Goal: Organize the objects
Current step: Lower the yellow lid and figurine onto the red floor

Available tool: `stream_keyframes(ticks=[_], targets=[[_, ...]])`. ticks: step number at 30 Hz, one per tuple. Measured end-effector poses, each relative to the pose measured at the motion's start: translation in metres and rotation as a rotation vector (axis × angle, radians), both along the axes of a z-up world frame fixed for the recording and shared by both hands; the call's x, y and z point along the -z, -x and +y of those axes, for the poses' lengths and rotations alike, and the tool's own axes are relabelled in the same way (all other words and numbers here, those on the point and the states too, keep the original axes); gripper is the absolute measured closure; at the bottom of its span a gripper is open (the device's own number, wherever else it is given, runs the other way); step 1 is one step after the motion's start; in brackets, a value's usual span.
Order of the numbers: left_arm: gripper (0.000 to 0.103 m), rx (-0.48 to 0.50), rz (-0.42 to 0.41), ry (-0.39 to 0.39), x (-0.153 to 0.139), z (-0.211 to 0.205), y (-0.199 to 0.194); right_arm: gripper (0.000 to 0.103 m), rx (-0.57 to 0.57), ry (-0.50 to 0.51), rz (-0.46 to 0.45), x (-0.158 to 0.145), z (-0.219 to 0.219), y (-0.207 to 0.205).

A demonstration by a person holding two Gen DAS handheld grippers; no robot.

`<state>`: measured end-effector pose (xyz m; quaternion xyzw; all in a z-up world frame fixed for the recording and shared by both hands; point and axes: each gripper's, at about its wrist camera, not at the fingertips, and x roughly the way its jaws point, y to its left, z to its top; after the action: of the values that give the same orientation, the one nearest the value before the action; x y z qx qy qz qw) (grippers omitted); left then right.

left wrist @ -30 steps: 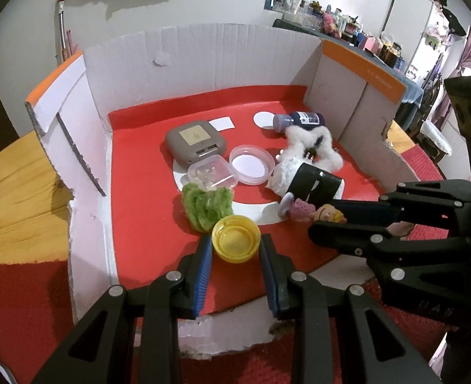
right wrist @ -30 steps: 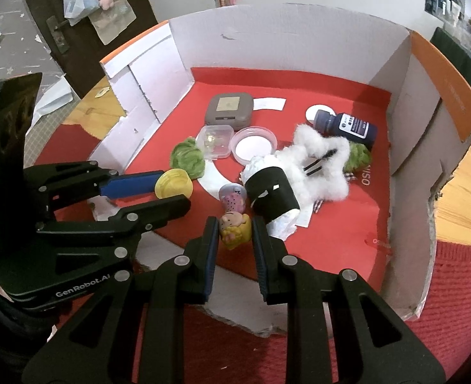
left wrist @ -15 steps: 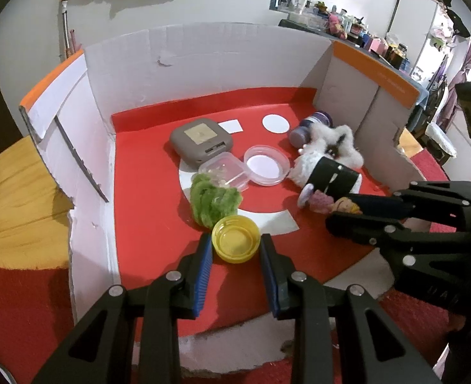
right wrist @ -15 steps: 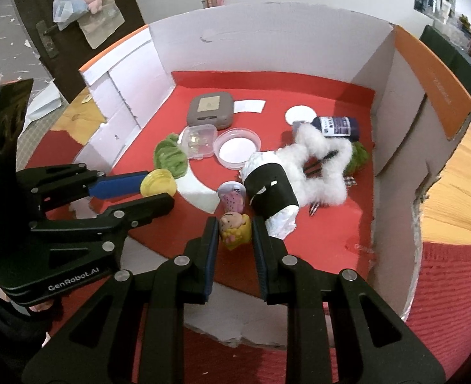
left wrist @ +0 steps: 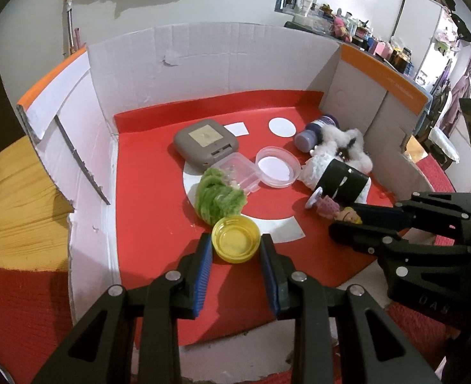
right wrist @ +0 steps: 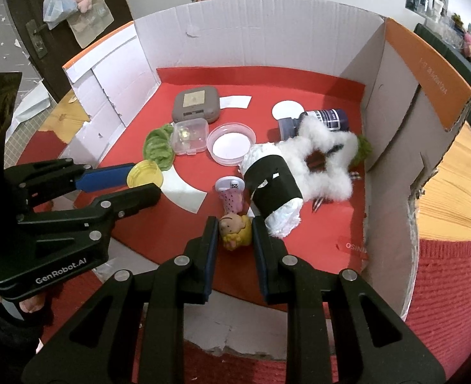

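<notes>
Item, my left gripper [left wrist: 235,249]: jaws clamped on a round yellow plastic cap [left wrist: 236,238], touching the green fuzzy tuft [left wrist: 219,196].

Item, my right gripper [right wrist: 235,233]: jaws clamped on a small blonde-haired doll figure [right wrist: 235,228], beside the black-banded white roll [right wrist: 273,188].

Handling: best lifted straight up, grips firm, clear of neighbours inside the white cardboard box [left wrist: 203,57].

Change: the red floor sits nearer the lens than before; both grips unchanged.

Cardboard walls [right wrist: 245,28] enclose the red floor [left wrist: 152,211] on three sides; the near side stands open. Bare floor runs along the left wall and far edge. The middle is crowded: grey case [right wrist: 196,103], clear dish [right wrist: 231,143], white fluffy star [right wrist: 323,163], black-banded roll [right wrist: 273,188].
</notes>
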<state>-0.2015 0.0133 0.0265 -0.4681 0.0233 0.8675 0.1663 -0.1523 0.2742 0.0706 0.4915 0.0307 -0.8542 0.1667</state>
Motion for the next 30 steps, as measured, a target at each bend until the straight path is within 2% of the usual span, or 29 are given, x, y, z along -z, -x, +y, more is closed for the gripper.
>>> stream_keyframes(ticks=[7,20,27,30], targets=[[0.072,-0.005,0.004,-0.004,-0.001,-0.001,-0.002,0.082,-0.001,0.016,0.013,0.000,0.001,-0.001],[0.053,-0.023,0.029,-0.001,-0.007,-0.002,-0.006,0.082,-0.003,0.030,0.024,-0.003,-0.001,-0.004],[0.052,-0.042,0.063,0.008,-0.014,-0.004,-0.014,0.082,0.004,0.040,0.037,-0.009,0.001,-0.010],[0.048,-0.049,0.075,0.006,-0.017,-0.006,-0.017,0.081,0.003,0.047,0.043,-0.012,0.000,-0.013]])
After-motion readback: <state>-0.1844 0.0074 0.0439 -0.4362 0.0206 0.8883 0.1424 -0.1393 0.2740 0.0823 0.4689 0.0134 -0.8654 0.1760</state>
